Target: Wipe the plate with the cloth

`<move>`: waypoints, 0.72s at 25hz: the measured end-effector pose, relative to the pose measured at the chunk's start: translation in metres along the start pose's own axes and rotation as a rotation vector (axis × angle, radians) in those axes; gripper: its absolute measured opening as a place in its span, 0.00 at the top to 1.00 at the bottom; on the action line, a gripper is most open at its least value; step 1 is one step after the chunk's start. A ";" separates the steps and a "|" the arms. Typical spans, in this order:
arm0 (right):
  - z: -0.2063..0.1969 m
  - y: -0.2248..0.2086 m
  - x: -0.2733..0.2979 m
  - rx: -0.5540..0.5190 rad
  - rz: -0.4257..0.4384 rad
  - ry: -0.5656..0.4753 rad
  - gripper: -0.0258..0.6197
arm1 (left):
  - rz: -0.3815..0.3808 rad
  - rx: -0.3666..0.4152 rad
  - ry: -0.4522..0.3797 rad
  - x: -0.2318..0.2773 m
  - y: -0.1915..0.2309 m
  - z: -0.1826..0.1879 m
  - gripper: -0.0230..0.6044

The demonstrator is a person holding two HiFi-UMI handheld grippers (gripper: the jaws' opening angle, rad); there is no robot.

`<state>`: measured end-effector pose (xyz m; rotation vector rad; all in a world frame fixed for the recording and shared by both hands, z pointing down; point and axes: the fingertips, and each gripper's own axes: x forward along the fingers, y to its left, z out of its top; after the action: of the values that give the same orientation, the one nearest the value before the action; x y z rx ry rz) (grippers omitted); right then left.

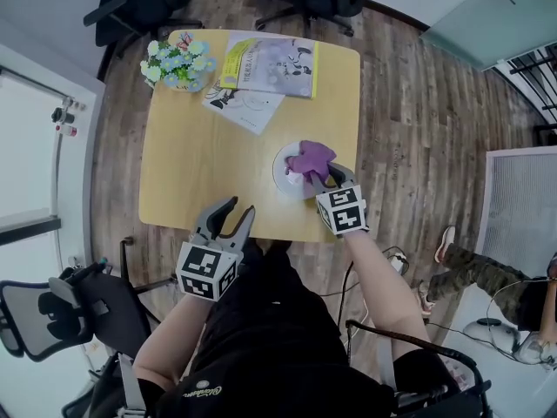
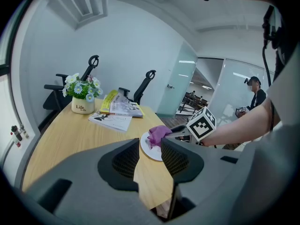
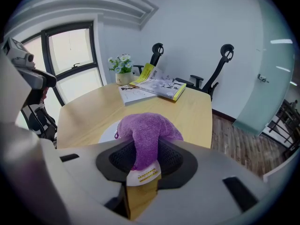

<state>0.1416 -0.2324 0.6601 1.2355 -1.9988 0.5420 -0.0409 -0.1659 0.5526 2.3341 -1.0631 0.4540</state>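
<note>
Wiping step: right gripper point(image 1: 329, 178) pinches purple cloth point(image 1: 309, 157) on white plate point(image 1: 280, 171); left gripper point(image 1: 237, 211) spread (empty); next, likely sweep across

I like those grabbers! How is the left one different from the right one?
The left gripper has its jaws apart with nothing between them; the right gripper is shut on the purple cloth. The left one hovers at the table's near edge; the right one is over the white plate. Both carry a marker cube.

Office meeting room: swivel chairs point(image 1: 144, 3) at a wooden table point(image 1: 200, 164), frosted glass door point(image 2: 180, 86).
</note>
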 end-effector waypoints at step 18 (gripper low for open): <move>-0.036 0.046 -0.034 0.071 0.085 -0.006 0.79 | -0.030 0.013 0.014 0.009 -0.007 0.000 0.73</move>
<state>0.1232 -0.1677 0.6588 1.2001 -2.0602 0.6564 -0.0293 -0.1671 0.5549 2.3516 -1.0206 0.4673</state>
